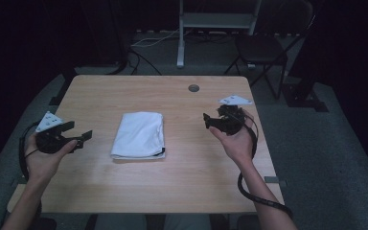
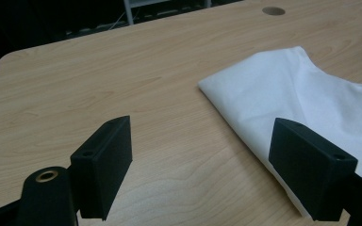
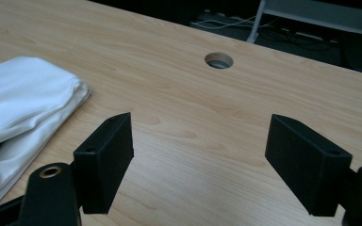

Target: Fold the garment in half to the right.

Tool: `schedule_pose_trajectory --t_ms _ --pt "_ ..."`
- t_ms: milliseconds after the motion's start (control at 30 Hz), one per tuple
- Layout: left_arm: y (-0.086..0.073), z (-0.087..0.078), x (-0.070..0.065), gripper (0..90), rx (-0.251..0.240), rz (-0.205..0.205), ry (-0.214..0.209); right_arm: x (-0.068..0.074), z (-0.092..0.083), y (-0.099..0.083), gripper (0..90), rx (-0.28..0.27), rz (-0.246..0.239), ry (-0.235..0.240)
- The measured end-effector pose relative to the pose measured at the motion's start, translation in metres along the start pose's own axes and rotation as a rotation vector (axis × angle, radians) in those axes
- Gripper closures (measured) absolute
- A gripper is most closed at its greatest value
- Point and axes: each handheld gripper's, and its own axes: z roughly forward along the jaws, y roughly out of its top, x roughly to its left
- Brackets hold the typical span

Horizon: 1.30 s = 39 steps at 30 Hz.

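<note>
— Where is the folded white cloth (image 1: 139, 135) found?
— At the middle of the pale wooden table (image 1: 100, 91), between the left gripper (image 1: 79, 133) and right gripper (image 1: 210, 120); both are held spread wide, nothing grasped.

A folded cloth (image 1: 139, 135) lies on the surface (image 1: 182, 187), between the left tool (image 1: 79, 135) and the right tool (image 1: 211, 120), nearer the left one. Ahead of the right tool's spread jaws sits a cable hole (image 3: 218, 60) in the surface. Beyond the surface's far edge, past both tools, stand a chair (image 1: 261, 50) and what may be a desk frame (image 1: 215, 21) on the floor
</note>
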Motion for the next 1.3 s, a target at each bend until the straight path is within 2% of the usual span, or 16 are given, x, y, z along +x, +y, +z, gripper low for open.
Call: schedule_pose_trajectory --t_ms 233,500,933,1233,1300 --pt "-0.002 -0.003 0.003 21.7 -0.01 -0.003 0.003 -0.014 -0.016 -0.01 22.5 -0.016 0.028 -0.017" --pt "-0.005 -0.008 0.009 21.6 -0.028 -0.01 0.007 -0.023 -0.033 -0.021 22.0 -0.03 0.052 -0.028" --pt "-0.007 -0.02 0.016 21.6 -0.082 -0.026 0.018 -0.022 -0.047 -0.033 20.1 -0.047 0.065 -0.027" --pt "-0.02 -0.027 0.02 21.6 -0.087 -0.042 0.031 -0.021 -0.053 -0.047 19.1 -0.041 0.078 -0.028" --pt "-0.024 -0.029 0.021 21.6 -0.092 -0.053 0.034 -0.021 -0.055 -0.05 14.8 -0.04 0.081 -0.032"
